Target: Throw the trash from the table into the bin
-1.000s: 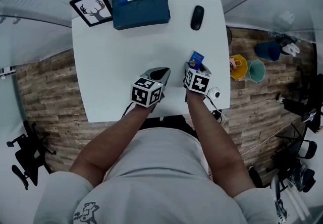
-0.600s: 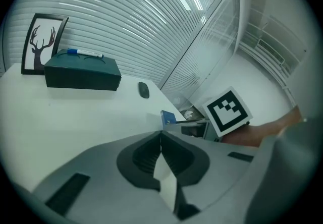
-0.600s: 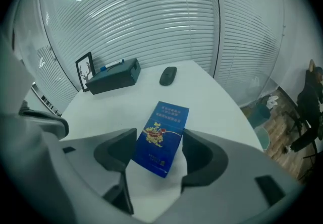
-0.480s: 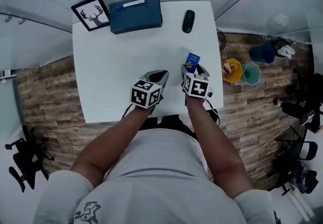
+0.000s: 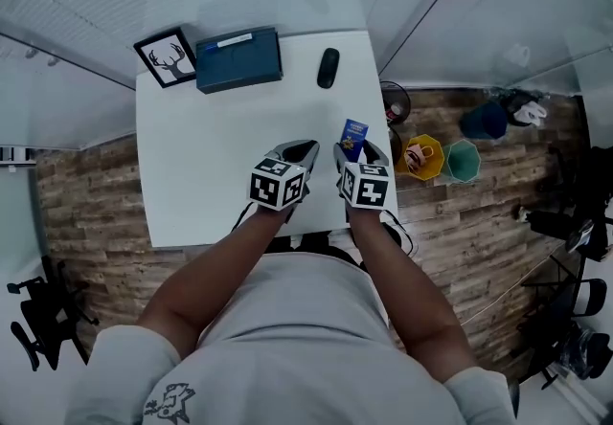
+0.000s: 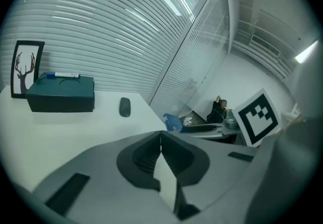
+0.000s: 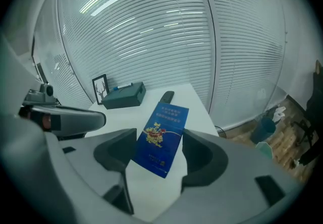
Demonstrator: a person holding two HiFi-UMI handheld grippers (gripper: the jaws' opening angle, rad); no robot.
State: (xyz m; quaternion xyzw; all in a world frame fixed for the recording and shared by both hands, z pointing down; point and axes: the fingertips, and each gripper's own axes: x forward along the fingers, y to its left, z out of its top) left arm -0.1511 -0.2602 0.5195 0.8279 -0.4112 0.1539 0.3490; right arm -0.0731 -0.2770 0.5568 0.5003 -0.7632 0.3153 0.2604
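Observation:
A blue printed packet [image 5: 353,134] stands upright between the jaws of my right gripper [image 5: 356,151], which is shut on it above the white table's [image 5: 192,174] front right part. In the right gripper view the packet [image 7: 162,138] fills the gap between the dark pads. My left gripper [image 5: 305,151] hangs just to its left with its jaws pressed together and nothing in them [image 6: 160,143]. A yellow bin [image 5: 421,156] with some scraps inside and a teal bin [image 5: 463,161] stand on the wooden floor right of the table.
At the table's far edge stand a framed deer picture [image 5: 172,57] and a dark blue box [image 5: 239,59], with a black mouse [image 5: 329,67] to their right. A dark round object [image 5: 395,105] and a dark blue container [image 5: 484,120] sit on the floor near the bins.
The head view has drawn back and shifted, so the table looks smaller and the bins show more fully. Both grippers keep their pose; the right one holds the packet throughout.

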